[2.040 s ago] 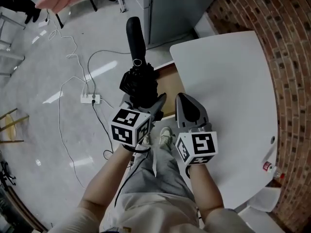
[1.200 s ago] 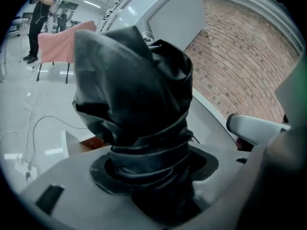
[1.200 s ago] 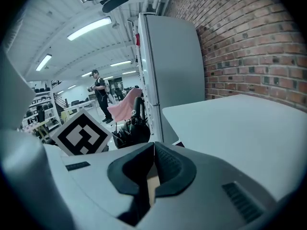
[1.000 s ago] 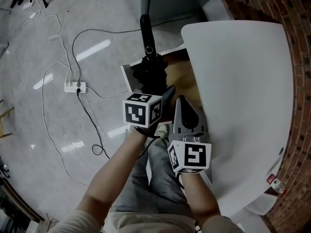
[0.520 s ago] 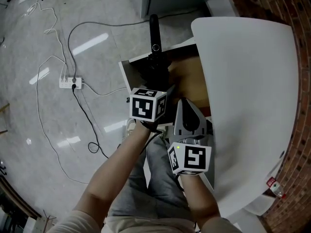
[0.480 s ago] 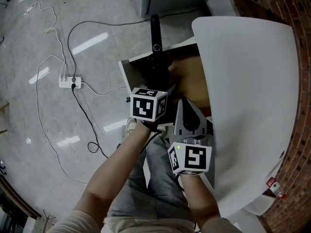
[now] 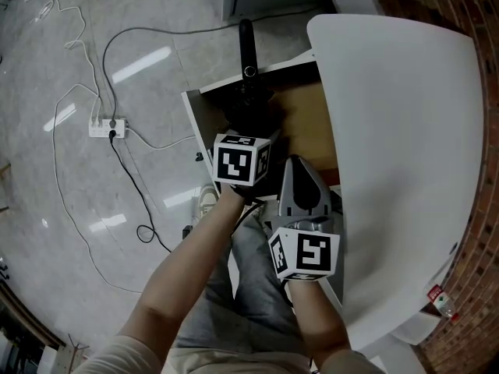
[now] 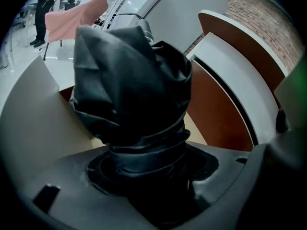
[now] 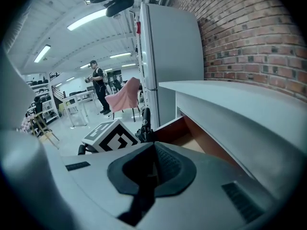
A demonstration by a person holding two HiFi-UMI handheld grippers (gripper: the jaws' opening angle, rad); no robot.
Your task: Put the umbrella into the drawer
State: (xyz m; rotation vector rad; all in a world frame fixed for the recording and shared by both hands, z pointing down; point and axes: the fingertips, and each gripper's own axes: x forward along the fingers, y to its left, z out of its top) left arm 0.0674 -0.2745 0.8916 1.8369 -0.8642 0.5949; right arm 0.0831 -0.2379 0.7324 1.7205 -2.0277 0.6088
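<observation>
A folded black umbrella [image 7: 248,100] points away from me over the open drawer [image 7: 308,127], its handle [image 7: 246,44] reaching past the drawer's far end. My left gripper [image 7: 261,135] is shut on the umbrella's bunched fabric [image 8: 132,87], which fills the left gripper view. The drawer's brown wooden inside [image 8: 216,114] shows beside the fabric. My right gripper [image 7: 300,179] hovers shut at the drawer's near end beside the left one, holding nothing; in the right gripper view its jaws [image 9: 154,169] meet, with the left gripper's marker cube [image 9: 111,134] and umbrella handle [image 9: 145,119] beyond.
A white table top [image 7: 398,154] overhangs the drawer on the right. A power strip [image 7: 104,126] and cables [image 7: 129,201] lie on the glossy floor at left. A grey cabinet [image 9: 168,56] stands beyond the drawer, brick wall [image 7: 475,22] at right. A person stands far off [image 9: 98,87].
The left gripper has carried the umbrella forward and lower over the open drawer, which now shows more of its inside. The right gripper has stayed put.
</observation>
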